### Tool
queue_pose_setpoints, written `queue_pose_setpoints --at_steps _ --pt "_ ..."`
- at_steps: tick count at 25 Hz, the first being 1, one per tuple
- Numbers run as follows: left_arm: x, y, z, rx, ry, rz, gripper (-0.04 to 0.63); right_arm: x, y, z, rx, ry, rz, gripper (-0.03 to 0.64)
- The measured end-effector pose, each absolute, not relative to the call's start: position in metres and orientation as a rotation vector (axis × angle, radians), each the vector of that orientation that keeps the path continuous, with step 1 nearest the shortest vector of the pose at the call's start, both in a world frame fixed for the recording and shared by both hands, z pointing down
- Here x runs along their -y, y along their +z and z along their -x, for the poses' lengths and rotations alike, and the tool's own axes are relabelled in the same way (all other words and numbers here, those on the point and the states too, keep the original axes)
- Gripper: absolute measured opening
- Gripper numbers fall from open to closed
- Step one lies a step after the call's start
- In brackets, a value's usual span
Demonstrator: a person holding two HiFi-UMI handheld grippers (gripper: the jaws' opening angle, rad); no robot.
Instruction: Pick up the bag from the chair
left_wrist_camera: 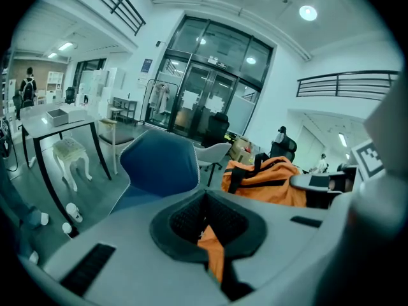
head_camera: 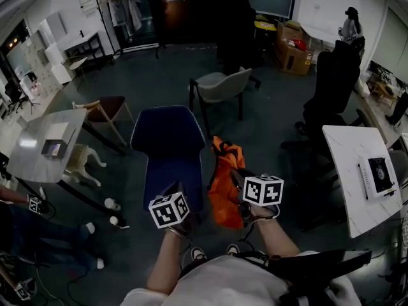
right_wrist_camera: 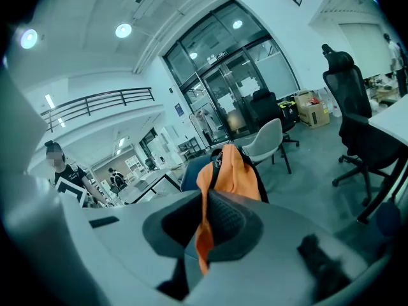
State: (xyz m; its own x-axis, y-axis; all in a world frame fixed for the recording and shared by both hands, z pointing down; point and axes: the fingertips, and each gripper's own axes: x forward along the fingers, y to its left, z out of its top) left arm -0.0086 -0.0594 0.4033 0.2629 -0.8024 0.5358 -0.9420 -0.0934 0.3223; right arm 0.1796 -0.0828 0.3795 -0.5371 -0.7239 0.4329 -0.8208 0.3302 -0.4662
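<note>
Left claw (left_wrist_camera: 208, 238) and right claw (right_wrist_camera: 202, 233) each pinch a fold of the orange bag (head_camera: 224, 185), apparently sharing its weight so it hangs off the seat, just right of the blue chair (head_camera: 167, 139) at mid frame.

Lower right of the orange bag (head_camera: 220, 185) behind the right hand-held gripper (head_camera: 240, 181).

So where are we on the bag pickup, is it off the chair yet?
Done: the orange bag hangs beside the blue chair, whose seat is bare. In hand: the left gripper and the right gripper are each shut on its orange fabric. Left: little, it seems; just carry it clear.
</note>
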Motion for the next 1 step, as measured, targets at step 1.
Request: queue_pose_setpoints --at_steps 1 --pt "0.0589 0.4039 0.0096 1.575 0.297 -1.926 0.012 0.0824 0.3796 -0.1794 2.438 0.991 -1.428 0.046"
